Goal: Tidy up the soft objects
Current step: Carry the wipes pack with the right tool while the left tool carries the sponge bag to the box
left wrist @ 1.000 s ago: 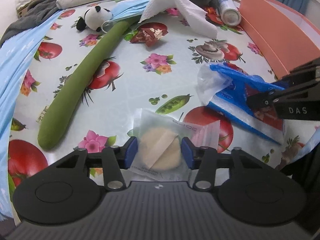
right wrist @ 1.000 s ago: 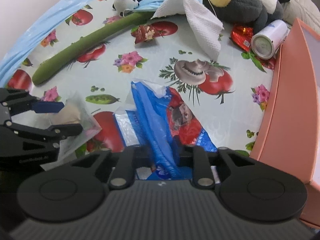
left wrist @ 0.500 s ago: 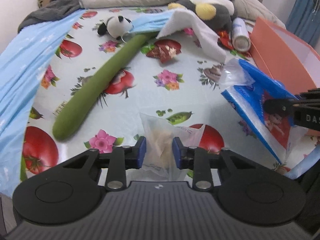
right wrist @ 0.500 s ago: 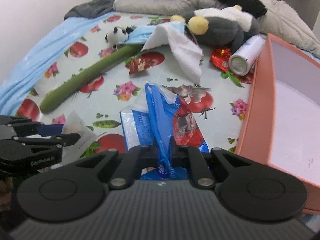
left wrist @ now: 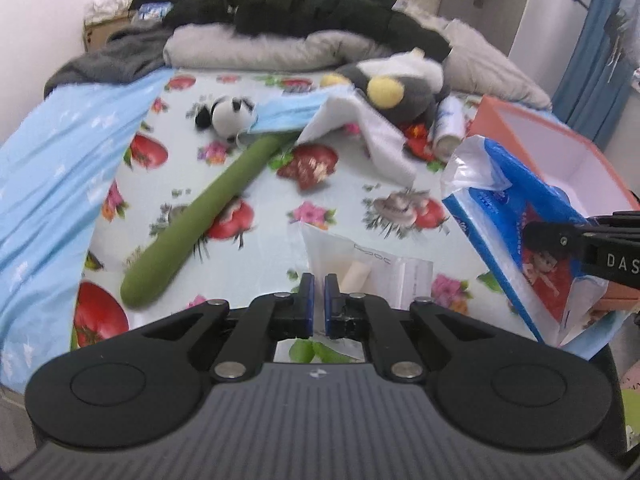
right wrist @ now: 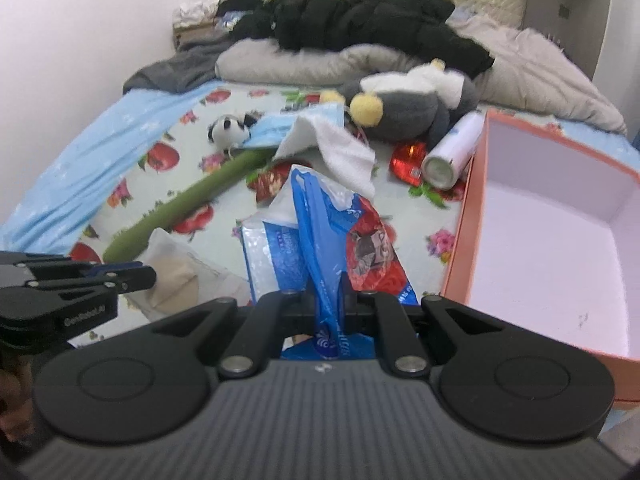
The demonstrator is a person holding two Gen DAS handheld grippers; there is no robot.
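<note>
Both grippers have risen off the cloth since the earlier frames, and the left jaws, then spread around the puff pouch, have come together on it.

Left wrist view: the left gripper point(left wrist: 319, 304) is clenched on the clear pouch point(left wrist: 360, 270), its blue pads nearly meeting over a pinched edge of the plastic; the beige puff inside shows just right of the pads. The pouch hangs above the printed tablecloth point(left wrist: 320, 192). At the right edge the right gripper point(left wrist: 538, 236) grips the blue tissue pack point(left wrist: 516, 224), which is tilted in front of the pink box point(left wrist: 568, 152). Farther back lie the green tube point(left wrist: 208, 216), the panda point(left wrist: 228, 114), a face mask point(left wrist: 292, 114), a white cloth point(left wrist: 372, 136) and the grey plush point(left wrist: 404, 88).

Right wrist view: the right gripper point(right wrist: 327, 310) is closed on a fold of the tissue pack's point(right wrist: 320, 236) blue wrapper, the pack lifted clear of the tablecloth point(right wrist: 416, 216). The box point(right wrist: 560, 224) sits open just to the right. At left, the left gripper point(right wrist: 142, 276) holds the pouch point(right wrist: 176, 276). A spray can point(right wrist: 454, 150) lies beside the box's far corner, touching the plush point(right wrist: 408, 108).
</note>
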